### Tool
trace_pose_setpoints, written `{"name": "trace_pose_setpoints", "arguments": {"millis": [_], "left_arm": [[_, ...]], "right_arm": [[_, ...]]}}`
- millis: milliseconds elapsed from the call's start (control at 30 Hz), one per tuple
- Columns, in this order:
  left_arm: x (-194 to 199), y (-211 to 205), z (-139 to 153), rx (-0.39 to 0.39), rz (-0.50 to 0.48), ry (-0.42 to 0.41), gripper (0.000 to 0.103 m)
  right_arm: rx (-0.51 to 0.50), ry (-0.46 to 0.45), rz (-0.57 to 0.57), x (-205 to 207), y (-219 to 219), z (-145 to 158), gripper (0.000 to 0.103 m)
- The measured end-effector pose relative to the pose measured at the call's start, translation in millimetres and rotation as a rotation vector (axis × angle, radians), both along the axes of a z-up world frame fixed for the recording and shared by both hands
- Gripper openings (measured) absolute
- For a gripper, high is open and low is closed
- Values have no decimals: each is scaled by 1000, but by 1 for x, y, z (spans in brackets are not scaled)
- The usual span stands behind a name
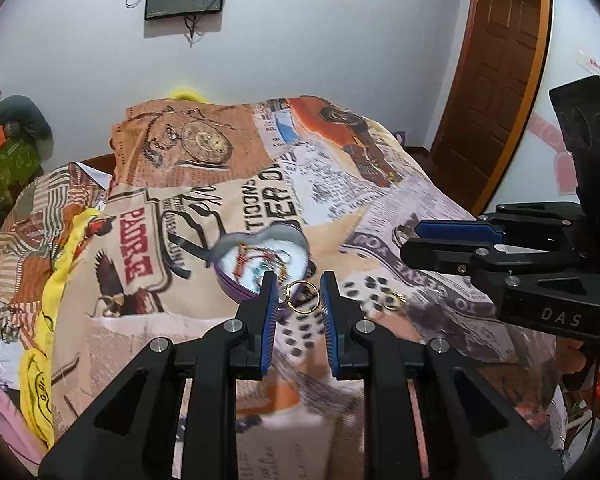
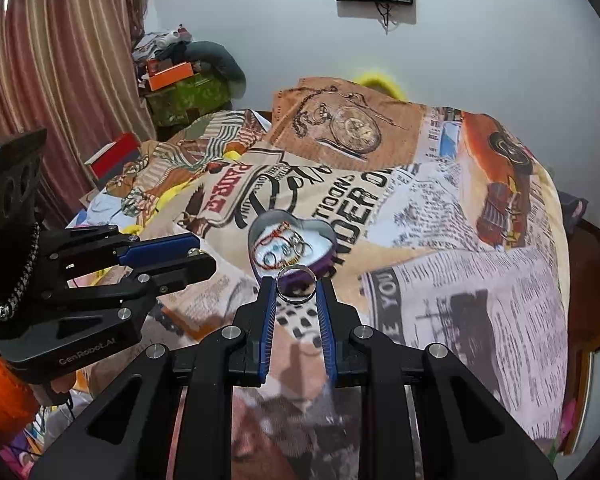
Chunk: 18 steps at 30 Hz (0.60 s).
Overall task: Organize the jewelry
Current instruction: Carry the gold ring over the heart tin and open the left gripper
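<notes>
My left gripper point(image 1: 299, 292) clamps a gold ring point(image 1: 300, 297) across its band; my right gripper point(image 2: 296, 286) clamps a silver ring point(image 2: 296, 285). Both look light, rigid, slippery. Heart-shaped box point(image 2: 292, 246) lies just beyond the jaws.

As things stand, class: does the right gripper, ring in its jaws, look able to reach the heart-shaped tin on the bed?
Probably yes. The heart-shaped tin lies open just ahead of the right gripper, which holds a silver ring. Nothing lies between; the left gripper stays off to one side.

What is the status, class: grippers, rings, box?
Left gripper shut on thin gold ring. Right gripper shut on silver band ring. Purple heart-shaped box open, unobstructed.
</notes>
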<state>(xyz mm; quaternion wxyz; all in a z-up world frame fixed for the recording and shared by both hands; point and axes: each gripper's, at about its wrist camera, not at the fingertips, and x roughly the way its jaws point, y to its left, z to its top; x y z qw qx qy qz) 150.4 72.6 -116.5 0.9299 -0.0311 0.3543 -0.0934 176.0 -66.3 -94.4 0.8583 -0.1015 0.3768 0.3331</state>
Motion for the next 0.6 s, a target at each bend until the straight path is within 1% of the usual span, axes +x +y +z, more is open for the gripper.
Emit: {"name": "trace_pose_setpoints", "arguments": {"millis": [200,400,600], "left_arm": [[19,19,-9,1,26,4,20],[44,34,-29,-15,37,52,20],[65,40,-41,-6,36,74,20]], "right_arm": [[11,36,16,18,16,-7,18],[-9,63,32,38,31,-18,18],[-36,100,62,57,40,-27,18]]}}
